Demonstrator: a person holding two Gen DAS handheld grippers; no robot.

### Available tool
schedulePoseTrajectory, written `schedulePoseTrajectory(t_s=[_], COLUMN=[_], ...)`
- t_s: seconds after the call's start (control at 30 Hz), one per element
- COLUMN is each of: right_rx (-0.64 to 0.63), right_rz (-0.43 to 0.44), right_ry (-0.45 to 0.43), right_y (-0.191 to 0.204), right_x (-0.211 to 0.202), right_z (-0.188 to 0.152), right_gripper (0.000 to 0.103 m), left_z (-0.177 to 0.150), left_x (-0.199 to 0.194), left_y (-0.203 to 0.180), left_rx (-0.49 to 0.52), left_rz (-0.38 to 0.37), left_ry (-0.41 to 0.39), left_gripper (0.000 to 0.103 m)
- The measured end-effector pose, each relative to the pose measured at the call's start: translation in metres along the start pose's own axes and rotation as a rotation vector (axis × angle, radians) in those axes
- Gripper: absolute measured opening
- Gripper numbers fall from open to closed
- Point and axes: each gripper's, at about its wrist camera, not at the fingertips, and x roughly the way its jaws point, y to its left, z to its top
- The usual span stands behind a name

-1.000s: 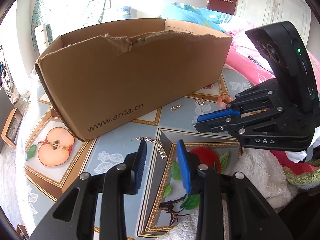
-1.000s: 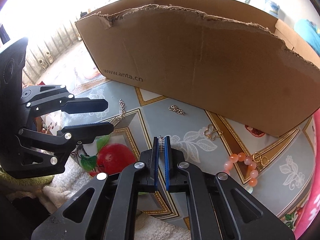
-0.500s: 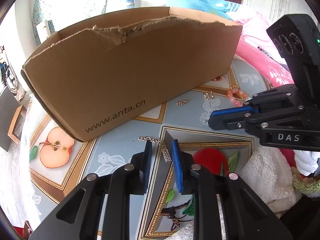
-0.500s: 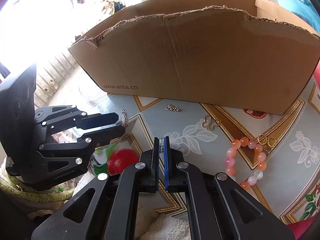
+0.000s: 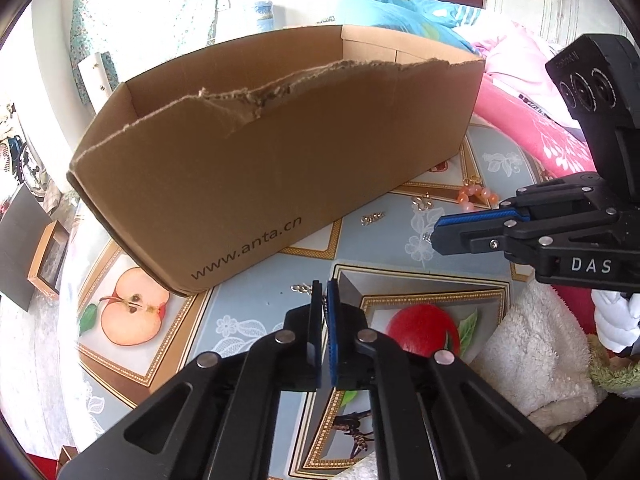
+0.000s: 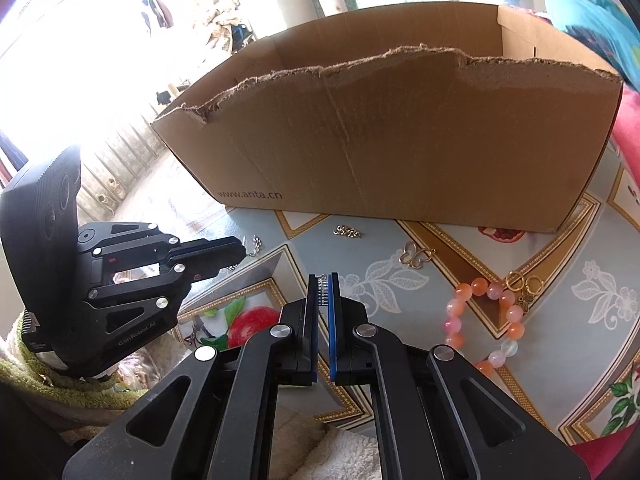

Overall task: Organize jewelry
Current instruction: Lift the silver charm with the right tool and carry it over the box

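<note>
**Both grippers pinched on small pieces, the open box just ahead**

The thin silver chain with a small bar at its end (image 5: 303,289) lies on the fruit-patterned table top (image 5: 256,308) close to the near corner of the brown cardboard box with a torn front edge (image 5: 280,168). One end of the chain runs into the left gripper (image 5: 325,292), whose blue-padded jaws have just been closing and now stand pinched on it; the free links trail to the left of the fingertips, roughly along the box front. In the right wrist view the same links (image 6: 253,245) show past the tip of that gripper (image 6: 236,251).

The right gripper (image 6: 325,286) has its jaws narrow too, holding a small silver toothed piece (image 6: 322,289), edge-on; what kind of jewelry it is cannot be told.

The move ahead turns on the box: its open top lies beyond and above both sets of fingers, with the torn front wall between them and the inside. The left gripper sits nearer the box's left corner, the right nearer the middle. Both point steeply down at the table, side by side.

Loose on the table near the box front: a small gold chain fragment (image 6: 347,232), a gold butterfly charm (image 6: 416,255), and an orange and pink bead bracelet with gold rings (image 6: 486,320).
</note>
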Motion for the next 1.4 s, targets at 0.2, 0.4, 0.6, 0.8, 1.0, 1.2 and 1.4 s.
schedulePoseTrajectory(t_s=[0.2, 0.4, 0.6, 0.8, 1.0, 1.2, 1.4], right_rx=[-0.003, -0.024, -0.081, -0.118, -0.048, 0.033, 0.093], right_rz=[0.015, 0.039, 0.091, 0.132, 0.161, 0.147, 0.081], right_ry=[-0.055, -0.128, -0.241, -0.265, -0.075, 0.124, 0.252], right_y=[-0.003, 0.001, 0.010, 0.003, -0.028, -0.046, -0.062], right_x=[-0.029, -0.063, -0.109, -0.124, -0.079, -0.027, 0.008], right_z=[0.004, 0.019, 0.054, 0.108, 0.159, 0.178, 0.183], right_gripper=[0.002, 0.002, 0.002, 0.002, 0.002, 0.002, 0.002], left_z=[0.005, 0.024, 0.064, 0.116, 0.156, 0.172, 0.181], left_x=[-0.022, -0.058, -0.106, -0.106, -0.049, 0.022, 0.064], left_y=[0.003, 0.007, 0.016, 0.032, 0.055, 0.067, 0.070], left_rx=[-0.017, -0.037, -0.025, 0.012, -0.004, -0.039, -0.051], left_rz=[0.000, -0.034, -0.115, -0.135, -0.183, -0.225, -0.243], left_ry=[-0.052, -0.142, -0.276, -0.304, -0.129, 0.091, 0.244], left_gripper=[0.002, 0.002, 0.002, 0.002, 0.002, 0.002, 0.002])
